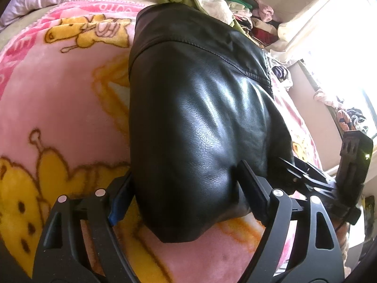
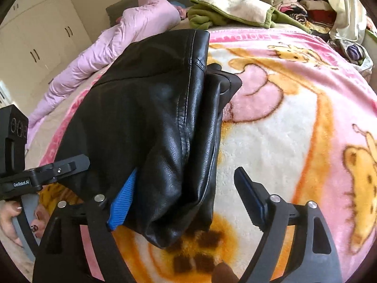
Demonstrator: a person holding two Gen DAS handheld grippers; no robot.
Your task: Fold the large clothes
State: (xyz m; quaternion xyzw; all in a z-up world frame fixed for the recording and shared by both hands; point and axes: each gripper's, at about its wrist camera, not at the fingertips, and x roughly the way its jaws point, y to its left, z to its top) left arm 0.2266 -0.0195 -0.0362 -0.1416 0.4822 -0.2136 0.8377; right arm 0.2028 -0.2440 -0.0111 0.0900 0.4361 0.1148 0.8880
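A folded black leather jacket (image 1: 200, 108) lies lengthwise on a pink cartoon blanket (image 1: 59, 94). My left gripper (image 1: 186, 172) straddles its bulging near end, and both pads sit against the leather, which creases beside the right finger (image 1: 252, 186). In the right wrist view the same jacket (image 2: 153, 118) shows its stitched folded edge. My right gripper (image 2: 186, 172) stands open around that end. Its blue left pad (image 2: 122, 200) touches the leather, while the right finger (image 2: 249, 202) stands apart over the blanket (image 2: 282, 129). The left gripper (image 2: 47, 172) shows at that view's left edge.
A green and cream garment (image 2: 226, 11) and a pile of mixed clothes (image 2: 301, 7) lie at the bed's far end. A lilac duvet (image 2: 106, 54) runs along one side, with white wardrobe doors (image 2: 35, 35) behind. A bright window (image 1: 341, 47) is by the bed. A hand (image 2: 14, 219) holds the left gripper.
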